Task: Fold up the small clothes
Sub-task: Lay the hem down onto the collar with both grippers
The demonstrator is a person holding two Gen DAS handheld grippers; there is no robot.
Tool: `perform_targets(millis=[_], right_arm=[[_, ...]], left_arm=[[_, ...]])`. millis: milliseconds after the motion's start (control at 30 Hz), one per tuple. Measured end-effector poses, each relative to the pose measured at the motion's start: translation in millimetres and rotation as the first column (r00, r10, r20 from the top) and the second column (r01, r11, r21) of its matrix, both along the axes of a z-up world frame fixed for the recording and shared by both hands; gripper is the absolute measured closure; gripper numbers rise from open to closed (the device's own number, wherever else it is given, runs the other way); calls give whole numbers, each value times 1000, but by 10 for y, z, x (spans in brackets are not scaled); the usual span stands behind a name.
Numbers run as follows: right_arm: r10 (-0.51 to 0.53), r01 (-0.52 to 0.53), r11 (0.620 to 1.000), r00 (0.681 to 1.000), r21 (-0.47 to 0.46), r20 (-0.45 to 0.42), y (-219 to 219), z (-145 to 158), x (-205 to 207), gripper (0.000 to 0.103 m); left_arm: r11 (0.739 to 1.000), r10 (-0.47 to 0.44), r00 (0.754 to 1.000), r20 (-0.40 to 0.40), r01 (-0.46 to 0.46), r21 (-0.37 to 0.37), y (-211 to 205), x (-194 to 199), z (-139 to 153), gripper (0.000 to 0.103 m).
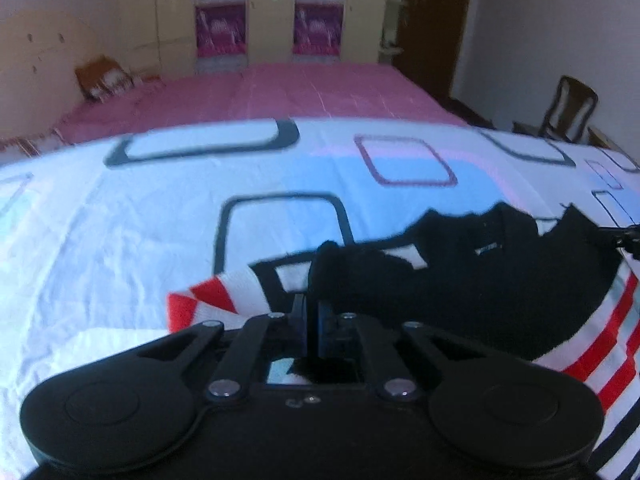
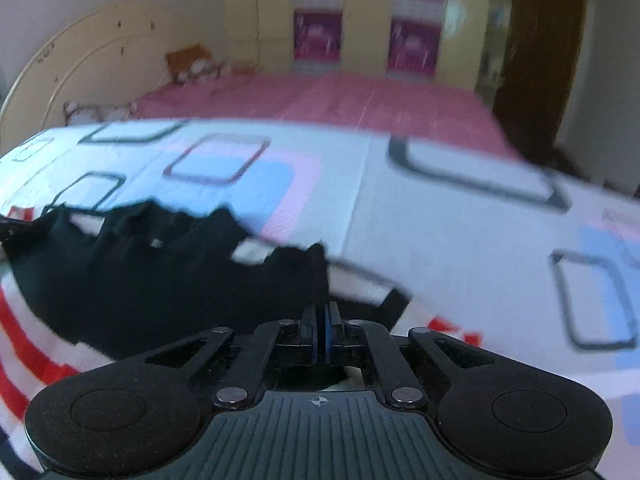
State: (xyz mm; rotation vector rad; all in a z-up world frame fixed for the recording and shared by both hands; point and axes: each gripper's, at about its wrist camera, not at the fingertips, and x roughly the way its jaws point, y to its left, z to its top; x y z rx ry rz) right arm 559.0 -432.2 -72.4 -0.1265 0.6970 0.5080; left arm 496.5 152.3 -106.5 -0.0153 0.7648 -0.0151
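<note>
A small sweater point(image 1: 500, 280) lies on the white sheet, black at the chest and collar, with red, white and black stripes lower down. In the left wrist view my left gripper point(image 1: 312, 308) is shut on a raised fold of its black fabric, beside a red-and-white striped sleeve point(image 1: 212, 300). The right wrist view shows the same sweater point(image 2: 140, 280) stretching to the left. There my right gripper point(image 2: 320, 314) is shut on another raised peak of black cloth at the garment's right shoulder. The fabric between the two grips hangs crumpled.
The white sheet point(image 1: 120, 240) with rounded-square prints covers the near part of the bed; a pink bedspread point(image 1: 300, 92) lies beyond it. A pillow point(image 1: 104, 78) sits at the headboard, a wardrobe point(image 1: 272, 12) stands behind, and a wooden chair point(image 1: 568, 108) stands at the right.
</note>
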Motion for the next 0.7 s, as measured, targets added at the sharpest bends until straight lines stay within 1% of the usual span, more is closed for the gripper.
perform_targets(millis=[67, 133, 200, 233, 267, 333, 467, 567, 700], right_arm=[[-30, 29, 999, 999, 27, 37, -85, 46, -35, 101], [-54, 52, 998, 997, 40, 47, -148, 54, -42, 101], [-82, 83, 996, 997, 20, -8, -167, -45, 26, 101], [-94, 94, 996, 994, -2, -47, -161, -134, 67, 101], [-103, 103, 995, 992, -8, -71, -160, -218, 91, 101], [-117, 119, 993, 990, 14, -78, -170, -225, 106, 101], [-114, 114, 993, 991, 7, -76, -154, -220, 124, 100], [-112, 113, 993, 990, 15, -81, -164, -225, 146, 100], [-106, 106, 994, 991, -2, -76, -187, -201, 100, 100]], left_arm=[[1000, 27, 999, 42, -27, 3, 24, -42, 50, 99], [998, 64, 996, 54, -63, -16, 69, -22, 73, 99], [996, 82, 997, -7, -82, -30, 89, 66, -44, 99], [995, 92, 995, -23, -93, -35, 95, 95, -109, 98], [994, 101, 995, -18, -101, -44, 106, 102, -135, 98], [991, 116, 993, -20, -117, -65, 131, 112, -131, 98], [993, 113, 993, -18, -113, -40, 95, 116, -134, 98], [992, 118, 993, -17, -119, -36, 93, 104, -138, 98], [993, 118, 993, -19, -119, -28, 76, 105, -143, 98]])
